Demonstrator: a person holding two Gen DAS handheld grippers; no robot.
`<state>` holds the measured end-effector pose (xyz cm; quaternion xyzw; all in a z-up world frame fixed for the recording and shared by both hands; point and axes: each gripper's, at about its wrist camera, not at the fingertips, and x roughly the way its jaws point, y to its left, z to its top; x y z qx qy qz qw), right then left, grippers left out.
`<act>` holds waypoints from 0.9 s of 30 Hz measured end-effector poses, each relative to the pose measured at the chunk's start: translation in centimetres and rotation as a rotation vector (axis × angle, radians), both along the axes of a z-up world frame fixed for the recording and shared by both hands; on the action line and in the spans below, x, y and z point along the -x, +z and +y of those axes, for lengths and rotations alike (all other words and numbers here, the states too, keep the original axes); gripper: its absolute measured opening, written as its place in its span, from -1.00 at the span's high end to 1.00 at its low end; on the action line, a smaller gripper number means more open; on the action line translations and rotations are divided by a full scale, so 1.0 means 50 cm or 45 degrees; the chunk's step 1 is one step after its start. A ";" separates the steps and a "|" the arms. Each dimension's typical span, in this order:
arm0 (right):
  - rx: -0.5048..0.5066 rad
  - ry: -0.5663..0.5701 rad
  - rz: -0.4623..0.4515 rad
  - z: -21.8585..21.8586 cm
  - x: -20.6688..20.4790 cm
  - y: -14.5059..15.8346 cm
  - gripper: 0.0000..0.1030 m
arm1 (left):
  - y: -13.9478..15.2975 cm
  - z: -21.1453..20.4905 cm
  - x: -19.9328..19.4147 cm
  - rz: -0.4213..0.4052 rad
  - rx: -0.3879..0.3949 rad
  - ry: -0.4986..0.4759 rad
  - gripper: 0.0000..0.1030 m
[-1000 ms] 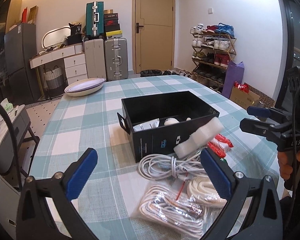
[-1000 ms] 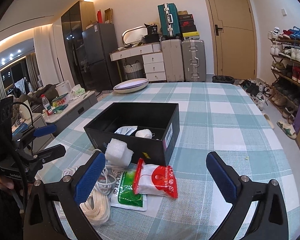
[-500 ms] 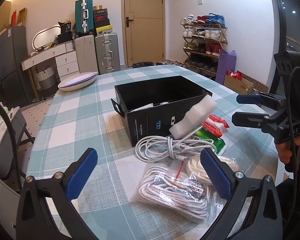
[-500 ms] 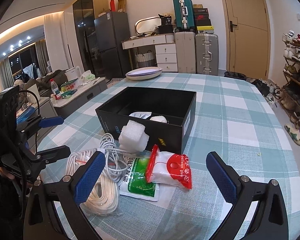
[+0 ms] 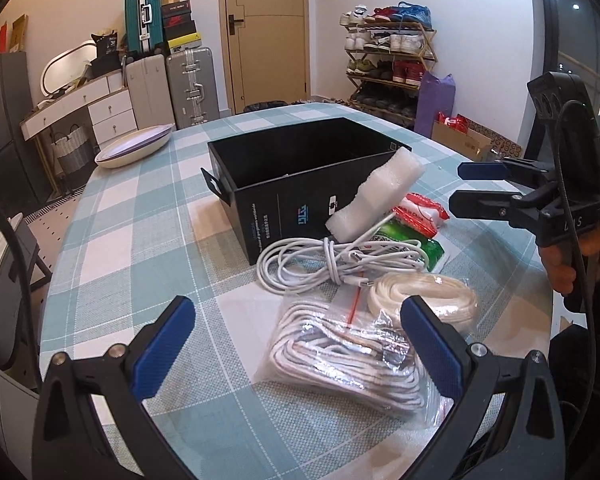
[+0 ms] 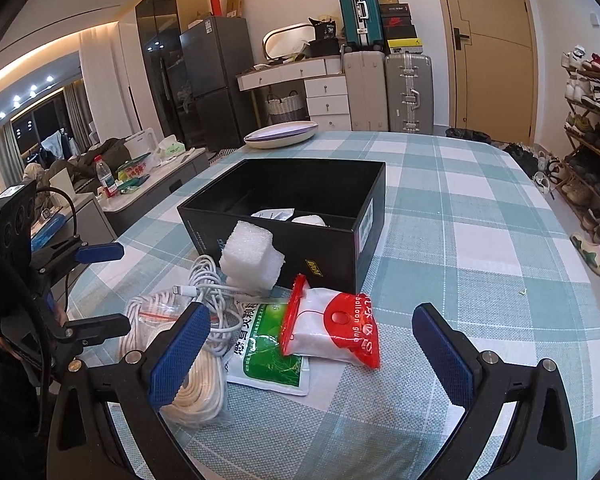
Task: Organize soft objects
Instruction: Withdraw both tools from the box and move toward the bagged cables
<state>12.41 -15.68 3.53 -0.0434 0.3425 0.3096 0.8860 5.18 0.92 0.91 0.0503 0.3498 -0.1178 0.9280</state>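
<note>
An open black box (image 5: pixel 300 168) (image 6: pixel 300 204) stands mid-table and holds a white packet and a white lump (image 6: pixel 308 220). White foam (image 5: pixel 376 196) (image 6: pixel 252 256) leans on its front wall. In front lie a white cable (image 5: pixel 332 260), a red balloon-glue bag (image 6: pixel 336 328), a green packet (image 6: pixel 272 344), a cream rope coil (image 5: pixel 428 296) and bagged white rope (image 5: pixel 340 356). My left gripper (image 5: pixel 296 344) is open and empty above the bagged rope. My right gripper (image 6: pixel 312 344) is open and empty over the red bag and green packet.
A checked cloth covers the table (image 6: pixel 460 240). A stack of oval plates (image 5: pixel 132 148) sits at the far left corner. Suitcases (image 6: pixel 408 92), a white dresser and a shoe rack (image 5: pixel 392 60) stand beyond the table.
Both grippers have pulled back and up from the box, so more of the near table and the pile of items shows. Both stay open and empty.
</note>
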 end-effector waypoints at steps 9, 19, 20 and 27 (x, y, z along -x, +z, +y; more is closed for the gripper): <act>0.017 0.043 0.015 0.009 0.002 -0.006 -0.99 | -0.016 -0.014 0.006 0.067 -0.033 -0.085 -1.00; 0.022 0.141 0.060 0.029 0.017 -0.010 -0.99 | -0.034 -0.044 0.011 0.131 -0.052 -0.157 -1.00; 0.023 0.165 0.072 0.034 0.020 -0.011 -0.99 | -0.037 -0.048 0.010 0.134 -0.060 -0.161 -1.00; 0.050 0.344 0.159 0.078 0.041 -0.032 -0.98 | -0.041 -0.050 0.004 0.140 -0.085 -0.132 -1.00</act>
